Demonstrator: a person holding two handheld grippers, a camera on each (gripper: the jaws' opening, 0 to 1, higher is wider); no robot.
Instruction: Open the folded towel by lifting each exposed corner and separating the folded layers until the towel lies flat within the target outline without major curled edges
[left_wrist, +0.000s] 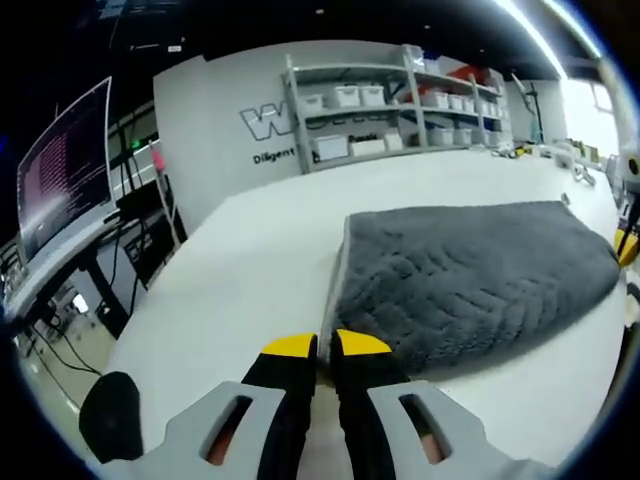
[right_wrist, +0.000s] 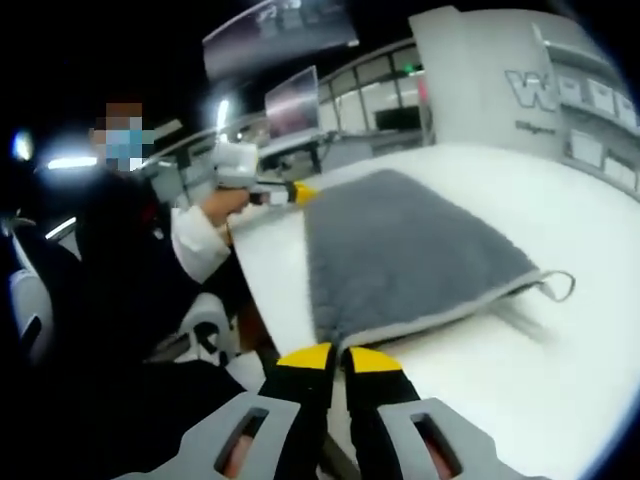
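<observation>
Towel (left_wrist: 470, 280), grey and folded into a thick pad, lies on the white surface (left_wrist: 260, 270). In the left gripper view the left claw (left_wrist: 326, 345) has its yellow-tipped jaws together with nothing between them, hovering just short of the towel's near edge. In the right gripper view the right claw (right_wrist: 338, 355) is likewise closed and empty, its tips near the towel's (right_wrist: 400, 255) pale hemmed edge, where a small hanging loop (right_wrist: 558, 285) sticks out at one corner. Across the towel in that view, a person's hand (right_wrist: 222, 205) in a white cuff holds the left claw (right_wrist: 300, 193) at the far corner. Shelves (left_wrist: 400, 105) with white bins stand against the wall, and a monitor (left_wrist: 60, 170) glows to one side.
</observation>
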